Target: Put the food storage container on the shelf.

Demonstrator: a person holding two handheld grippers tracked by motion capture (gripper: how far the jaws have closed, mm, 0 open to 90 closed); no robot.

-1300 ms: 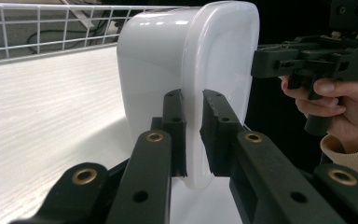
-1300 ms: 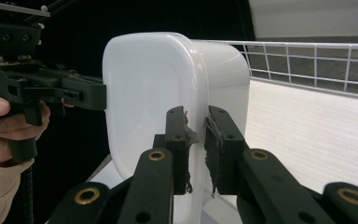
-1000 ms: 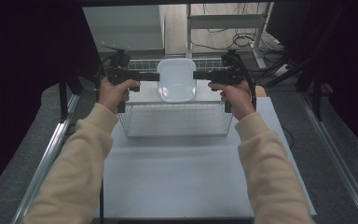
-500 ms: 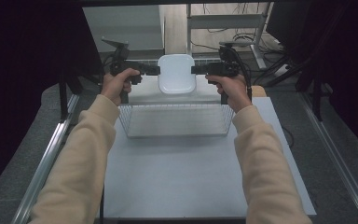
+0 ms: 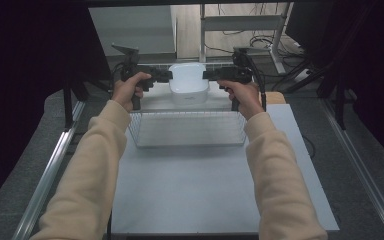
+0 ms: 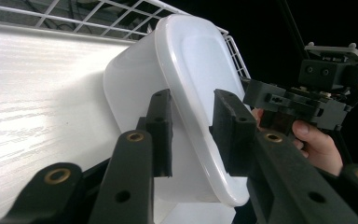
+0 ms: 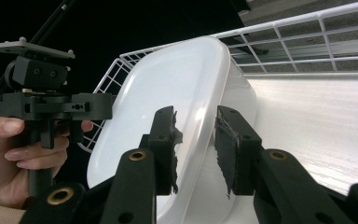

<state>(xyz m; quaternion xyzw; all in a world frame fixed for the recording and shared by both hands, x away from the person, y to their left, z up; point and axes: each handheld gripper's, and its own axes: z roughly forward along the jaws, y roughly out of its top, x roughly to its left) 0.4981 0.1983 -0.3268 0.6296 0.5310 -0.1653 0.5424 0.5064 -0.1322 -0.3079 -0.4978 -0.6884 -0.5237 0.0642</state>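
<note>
High view: white plastic tub [image 5: 188, 85] held in the air between the two claws, above the far edge of the wire basket [image 5: 187, 129], which sits on the pale table [image 5: 205, 190]. Left gripper [image 5: 162, 76] comes in from the tub's left side, right gripper [image 5: 211, 75] from its right, both roughly level and pointing at each other. Left hand [image 5: 128, 90] and right hand [image 5: 242, 93] wrap the handles; cream sleeves [image 5: 92, 165] run back to the bottom edge.

Left gripper view: left gripper [image 6: 191, 126] straddles the tub's rim [image 6: 200, 93], one black pad on the outer wall, the other on the inner face. The pad on the wall looks pressed against it; the inner pad sits at the rim with a sliver of white between (contact not fully clear). Reads as clamped on the tub. Tub [image 6: 168, 84] tilted steeply in this frame, opening facing right. Beyond the jaws, the other gripper [image 6: 307, 98] and fingers [image 6: 317, 144] meet the tub's far end. White grid of the basket [image 6: 98, 14] lies behind the tub.

Right gripper view: right gripper [image 7: 195, 140] likewise astride the opposite rim of the tub [image 7: 177, 98], pads either side of the lip, foam on both pads torn and ragged. Grasping the tub. Past the jaws, at the tub's far end, the left gripper [image 7: 51, 105] in its hand [image 7: 9, 158]. Basket wire [image 7: 298, 42] behind the tub and above the jaws.
</note>
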